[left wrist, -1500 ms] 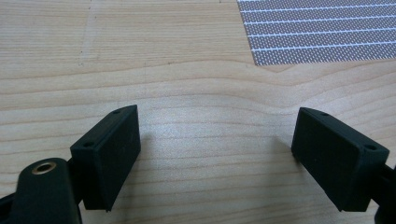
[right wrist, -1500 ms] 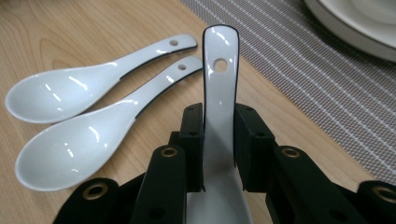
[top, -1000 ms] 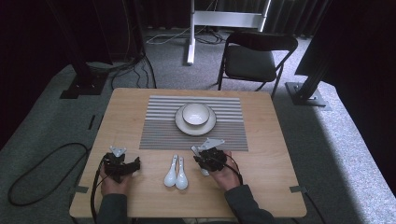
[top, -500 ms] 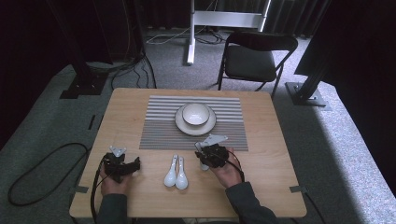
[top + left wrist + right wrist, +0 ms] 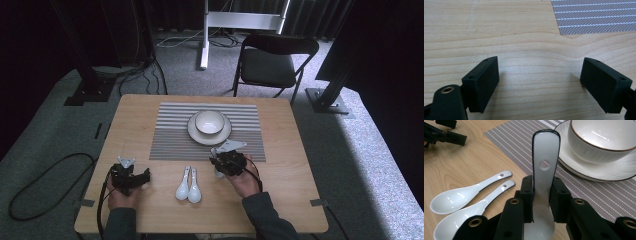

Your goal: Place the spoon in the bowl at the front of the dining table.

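Right gripper view, tongs (image 5: 543,202) clamping spoon (image 5: 545,165)

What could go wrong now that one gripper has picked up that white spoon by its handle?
The right gripper pinches the held spoon by the narrow edges of its glossy handle, so it could slip or twist out. The handle tip points toward the bowl on its plate; a hasty move might knock the china. Two more spoons lie close beside the grip and could be nudged. The left gripper is open over bare table, so it adds little risk.
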The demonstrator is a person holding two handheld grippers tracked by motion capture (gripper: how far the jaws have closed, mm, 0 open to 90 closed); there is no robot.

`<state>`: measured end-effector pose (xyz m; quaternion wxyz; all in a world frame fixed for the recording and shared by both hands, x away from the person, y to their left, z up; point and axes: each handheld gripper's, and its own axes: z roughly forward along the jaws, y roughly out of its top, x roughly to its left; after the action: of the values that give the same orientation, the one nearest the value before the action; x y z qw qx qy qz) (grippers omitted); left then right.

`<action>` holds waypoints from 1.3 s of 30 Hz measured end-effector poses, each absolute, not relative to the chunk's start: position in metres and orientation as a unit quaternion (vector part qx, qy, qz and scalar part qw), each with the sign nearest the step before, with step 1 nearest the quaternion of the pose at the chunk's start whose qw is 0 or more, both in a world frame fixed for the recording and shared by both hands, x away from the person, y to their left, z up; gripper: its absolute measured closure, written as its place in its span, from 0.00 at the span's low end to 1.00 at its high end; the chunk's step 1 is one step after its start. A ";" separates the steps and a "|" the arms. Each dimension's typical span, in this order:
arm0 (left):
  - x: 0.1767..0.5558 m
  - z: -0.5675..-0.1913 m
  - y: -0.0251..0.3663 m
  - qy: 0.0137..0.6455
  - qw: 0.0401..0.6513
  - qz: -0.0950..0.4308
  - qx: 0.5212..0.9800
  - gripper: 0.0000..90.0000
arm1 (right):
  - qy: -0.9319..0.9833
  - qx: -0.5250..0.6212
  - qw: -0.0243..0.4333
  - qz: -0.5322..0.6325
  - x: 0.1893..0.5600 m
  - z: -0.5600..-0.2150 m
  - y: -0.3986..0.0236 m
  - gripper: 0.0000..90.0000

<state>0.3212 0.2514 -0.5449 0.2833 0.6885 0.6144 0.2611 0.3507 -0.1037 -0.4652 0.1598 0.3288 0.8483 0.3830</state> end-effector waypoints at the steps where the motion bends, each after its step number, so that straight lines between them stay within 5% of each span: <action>1: 0.321 -0.545 0.251 0.614 0.283 0.261 0.689 0.18 | 0.848 0.329 0.160 0.383 0.351 -0.464 -0.104 0.83; 39: 0.321 -0.545 0.251 0.614 0.284 0.262 0.689 0.18 | 0.838 0.323 0.176 0.403 0.364 -0.438 -0.103 0.83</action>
<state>0.3212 0.2514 -0.5451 0.2839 0.6886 0.6137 0.2619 0.3644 -0.1027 -0.4384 0.1764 0.3233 0.8379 0.4028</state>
